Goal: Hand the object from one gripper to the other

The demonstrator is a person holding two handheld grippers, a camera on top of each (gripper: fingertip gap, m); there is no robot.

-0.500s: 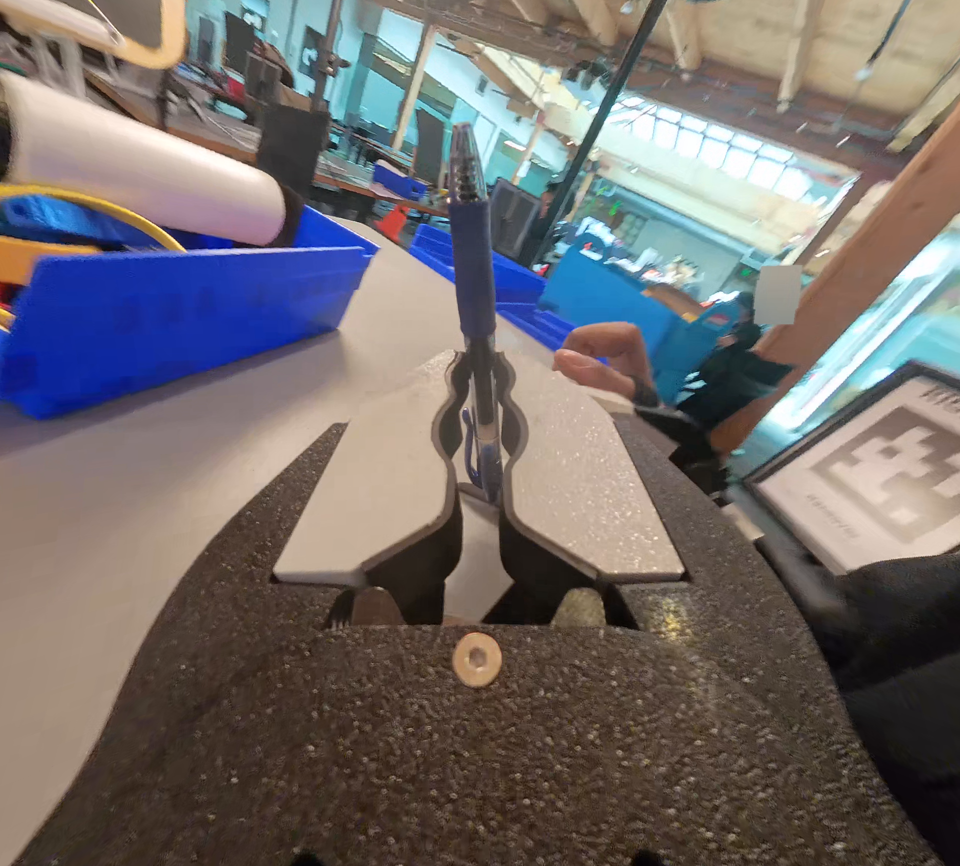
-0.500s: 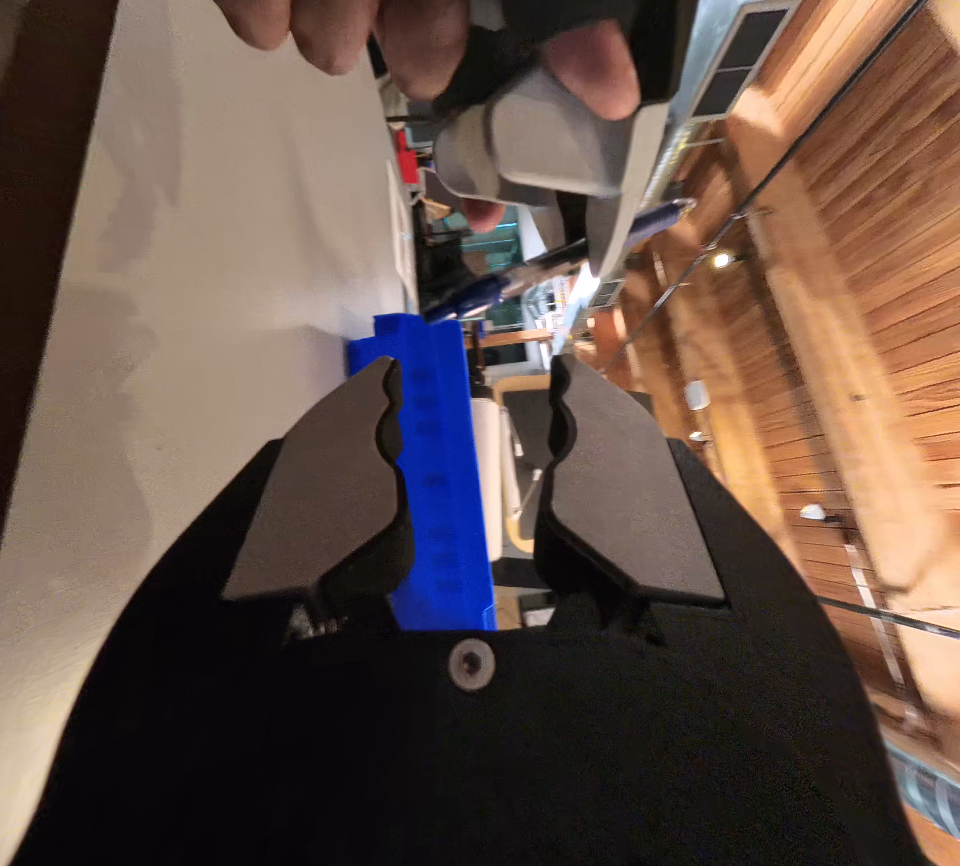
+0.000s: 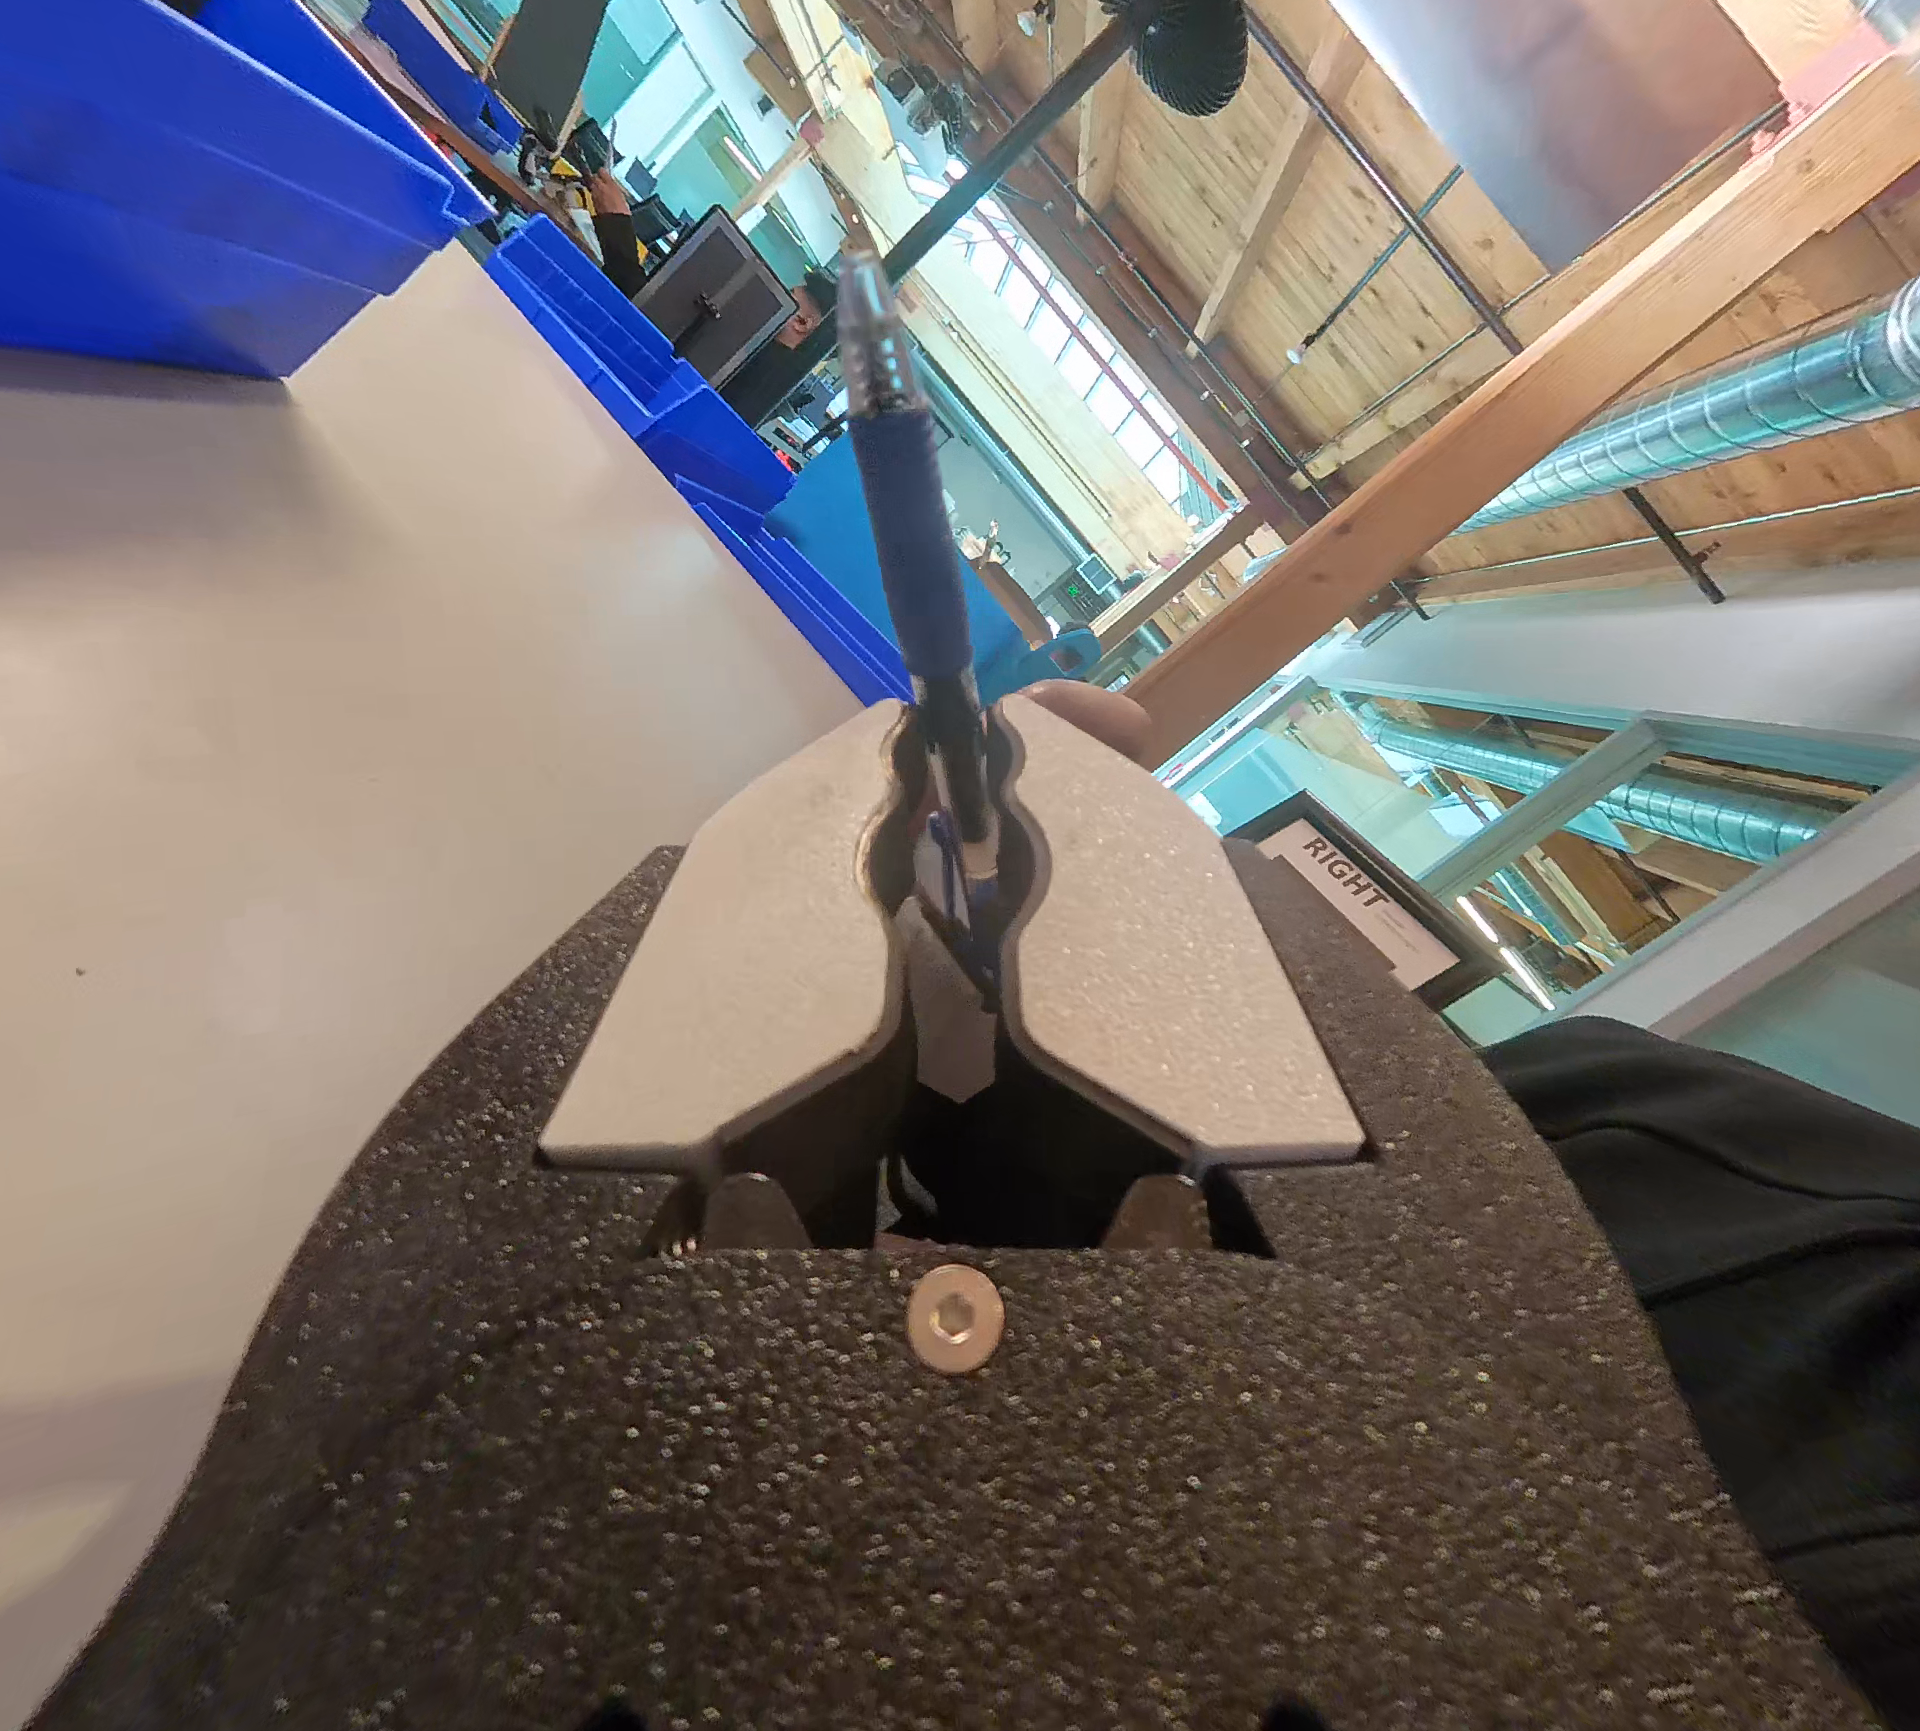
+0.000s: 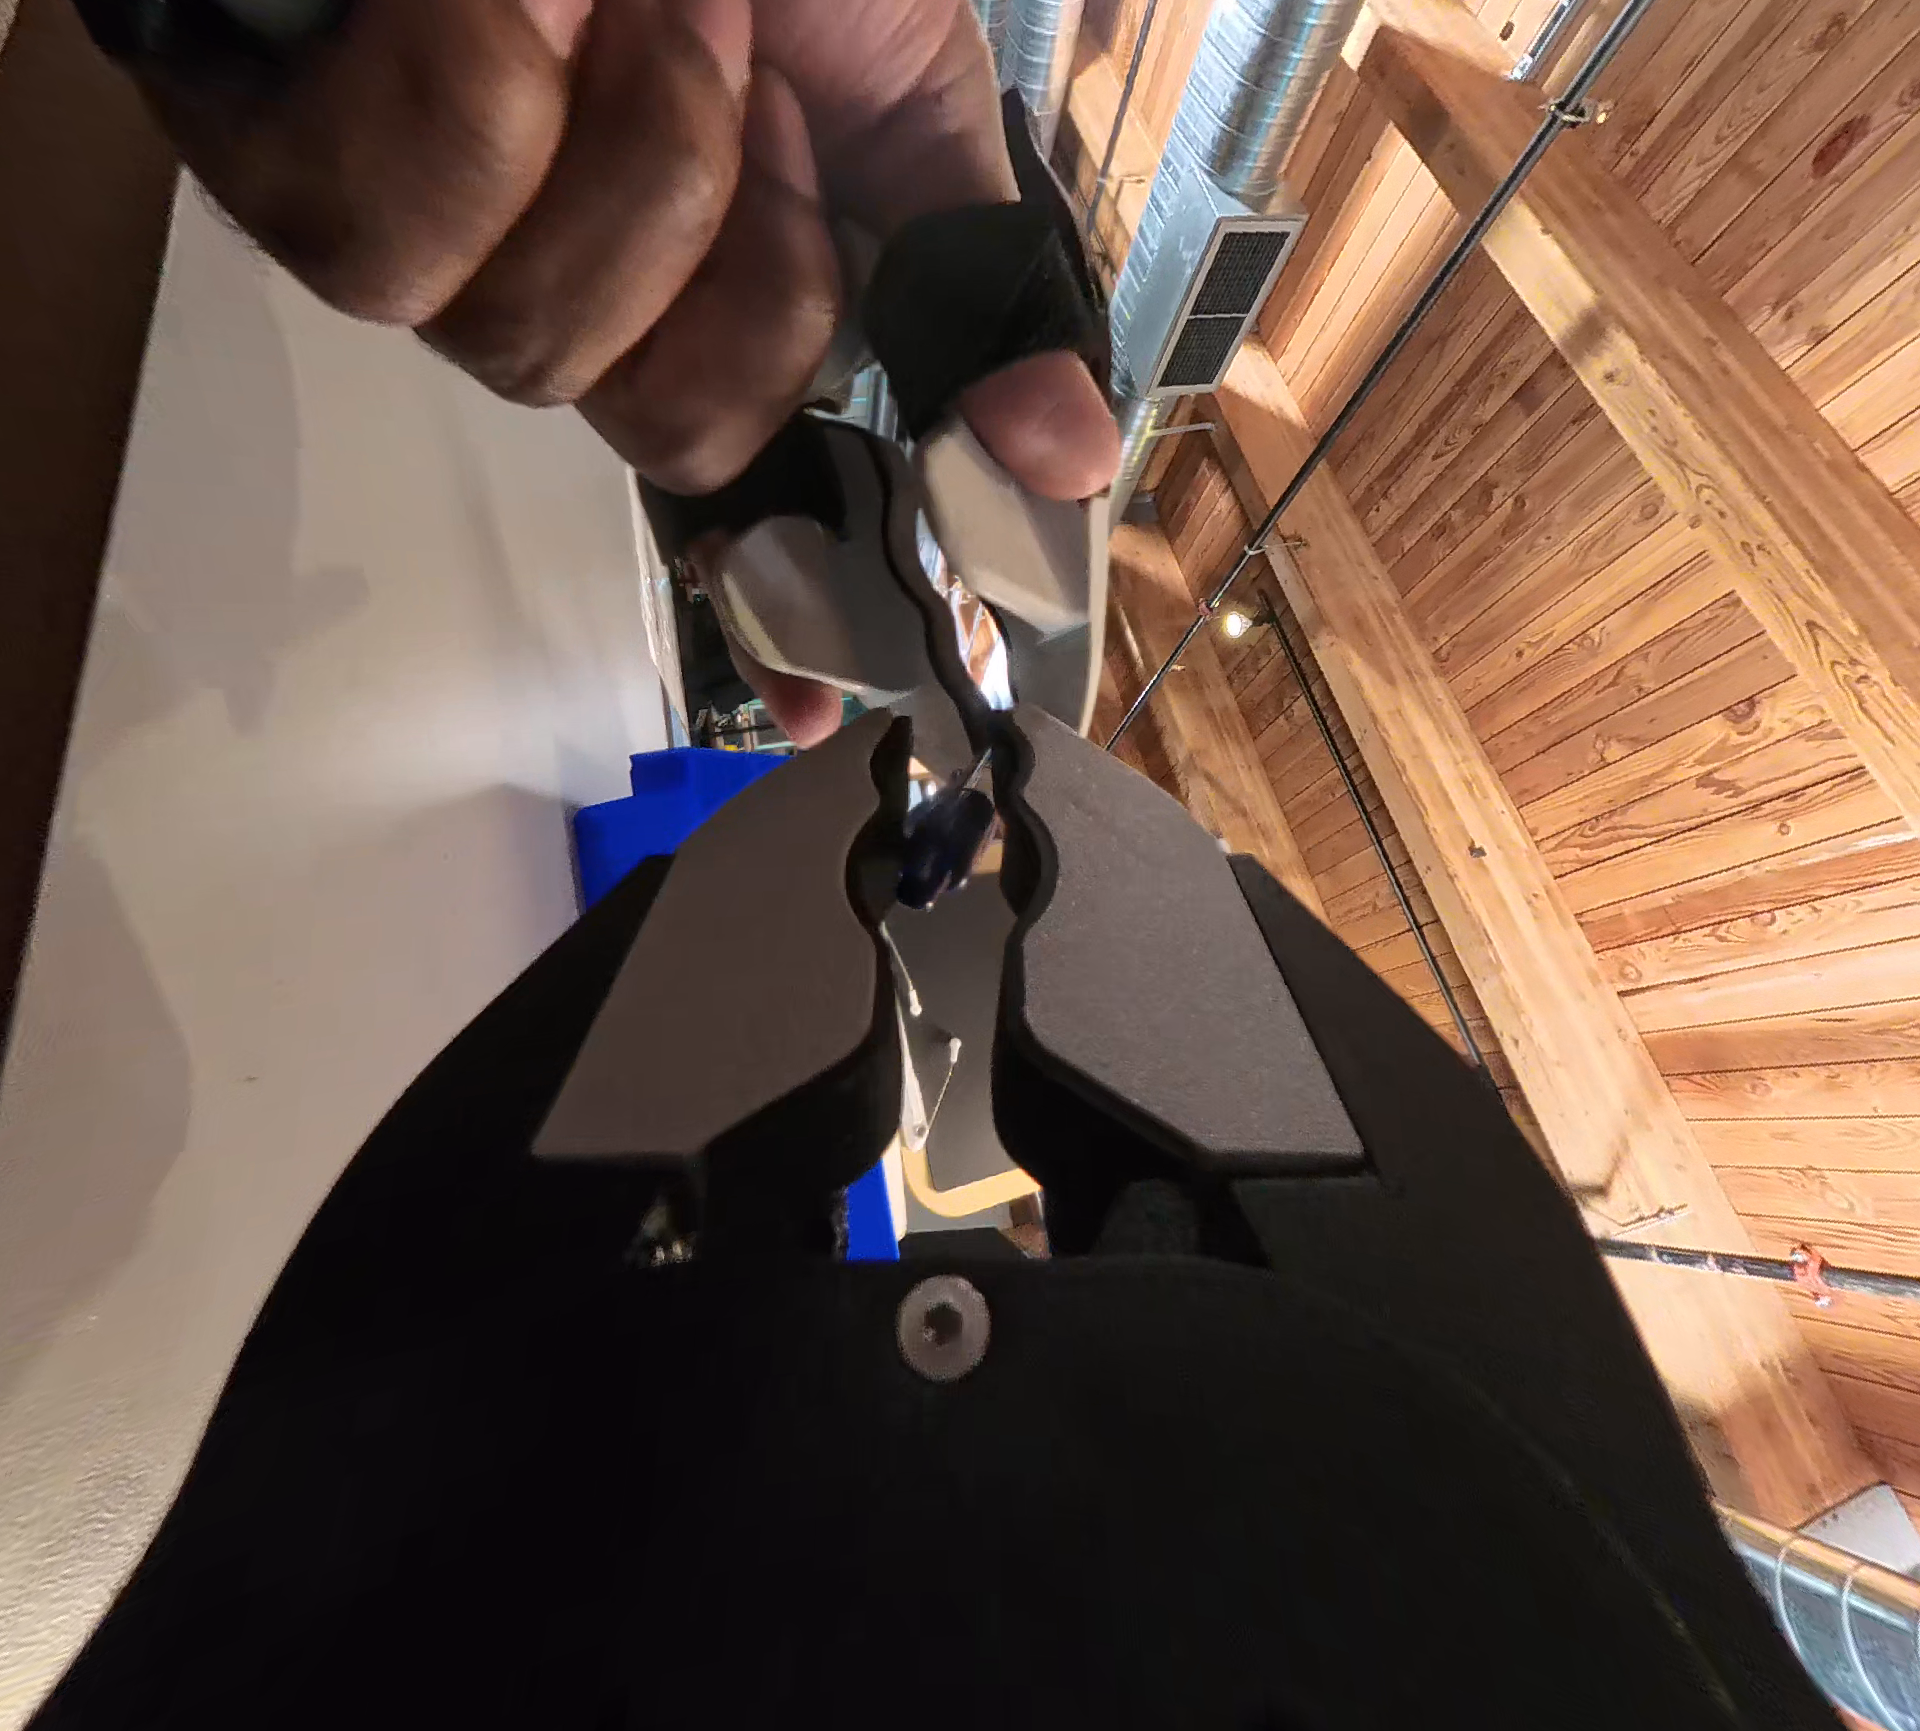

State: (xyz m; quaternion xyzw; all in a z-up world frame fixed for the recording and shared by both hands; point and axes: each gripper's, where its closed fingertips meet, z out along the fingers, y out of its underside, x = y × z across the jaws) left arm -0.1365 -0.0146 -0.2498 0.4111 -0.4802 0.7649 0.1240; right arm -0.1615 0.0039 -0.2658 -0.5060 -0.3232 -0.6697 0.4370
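A blue pen [image 3: 914, 528] with a clear tip is clamped between the grey fingers of my left gripper [image 3: 951, 725] and points up and forward. In the right wrist view a hand [image 4: 623, 175] holds the left gripper [image 4: 987, 705], seen from its underside. The pen's other end [image 4: 935, 855] pokes out just past its fingertips. My right gripper [image 4: 951, 741] has its jaws drawn in around that blue end, with the pen in the notch between them. Both grippers appear to hold the pen.
A grey table [image 3: 312, 746] lies to the left, also in the right wrist view [image 4: 312, 642]. Blue bins [image 3: 208, 154] line its far side; one shows behind my right gripper [image 4: 613, 840]. The right gripper's marker plate [image 3: 1351, 902] and a black sleeve [image 3: 1714, 1266] are at the right. Both grippers' tips are close together, under 4 cm apart.
My right gripper has moved up to the left gripper and its jaws have narrowed from wide open onto the pen's end. The left gripper has tilted upward with the pen.
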